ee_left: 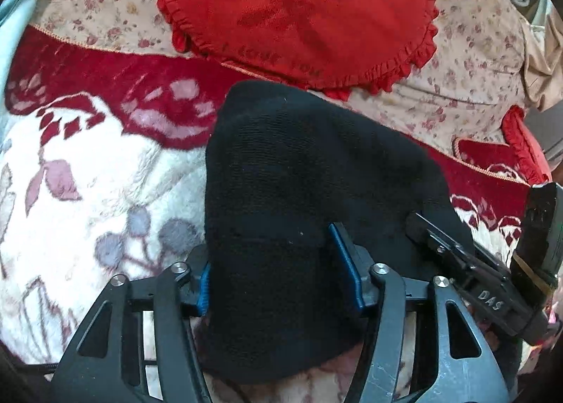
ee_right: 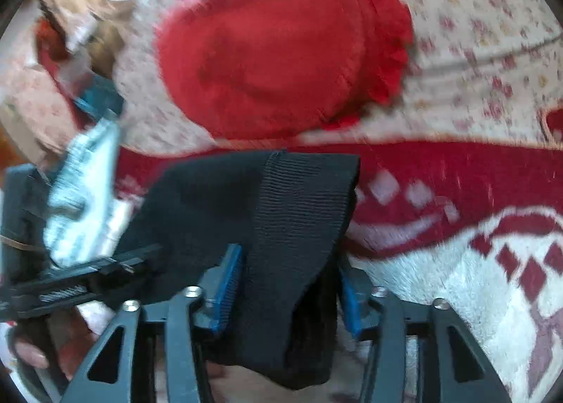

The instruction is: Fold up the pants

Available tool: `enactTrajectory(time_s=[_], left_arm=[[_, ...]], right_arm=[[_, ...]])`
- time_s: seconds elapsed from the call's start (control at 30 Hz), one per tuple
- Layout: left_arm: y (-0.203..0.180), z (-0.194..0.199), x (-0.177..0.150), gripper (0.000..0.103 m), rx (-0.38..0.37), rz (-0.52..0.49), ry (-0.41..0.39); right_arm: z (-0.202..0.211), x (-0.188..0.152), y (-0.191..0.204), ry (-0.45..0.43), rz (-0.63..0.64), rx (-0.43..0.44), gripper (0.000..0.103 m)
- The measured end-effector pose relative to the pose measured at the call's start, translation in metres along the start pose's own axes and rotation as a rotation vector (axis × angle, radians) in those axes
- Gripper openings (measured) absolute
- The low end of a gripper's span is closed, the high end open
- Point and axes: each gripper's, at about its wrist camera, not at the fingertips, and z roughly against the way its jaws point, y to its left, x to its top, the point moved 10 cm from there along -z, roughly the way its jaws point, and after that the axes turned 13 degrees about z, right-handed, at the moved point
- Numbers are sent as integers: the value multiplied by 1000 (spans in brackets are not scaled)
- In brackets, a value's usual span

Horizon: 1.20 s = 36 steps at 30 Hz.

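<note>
The black pants (ee_left: 299, 157) lie bunched into a thick folded bundle on a red and white blanket (ee_left: 88, 174). My left gripper (ee_left: 271, 251) has its blue pads on either side of the near end of the bundle and is shut on it. The cloth drapes over the left pad. In the right wrist view the ribbed black pants (ee_right: 267, 199) stay sharp against a blurred background. They fill the gap of my right gripper (ee_right: 288, 262), which is shut on them. One finger of the right gripper (ee_left: 440, 244) rests at the bundle's right edge.
A red frilled cushion (ee_left: 299, 12) lies just beyond the pants on a floral sheet (ee_left: 457, 69). A second red cushion (ee_left: 520, 146) sits at the right. In the right wrist view the left gripper's body (ee_right: 88, 273) and a hand (ee_right: 31, 350) are at the left.
</note>
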Motion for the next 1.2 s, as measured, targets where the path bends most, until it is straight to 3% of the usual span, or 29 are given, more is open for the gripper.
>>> enactTrajectory(time_s=[0.13,0.23,0.37,0.53,0.7,0.8,1.0,1.2], left_arm=[[2,5,0,67,37,-26,-13],[0,13,1,67,74,-46,-45],[-1,24,5,67,134,-77,-97],[2,21,10,67,172,-100,-103],[0,12,15,67,150,-65,-87],[-3,12,17,67,165,-81,-102],[-5,28,11,67,215,-128,-155],[-6,55,-3,67,218,-130,-212]], right_arm=[[19,-3,-10,-17,-34,-6,58],[47,3,-7,-55,8,-65,57],[70,15,18,-103,86,-40,53],[54,12,38,-61,159,-35,49],[23,-8,30,16,186,-103,49],[21,-8,32,18,230,-134,49],[39,-5,35,-12,183,-114,49],[57,-9,47,-37,159,-110,49]])
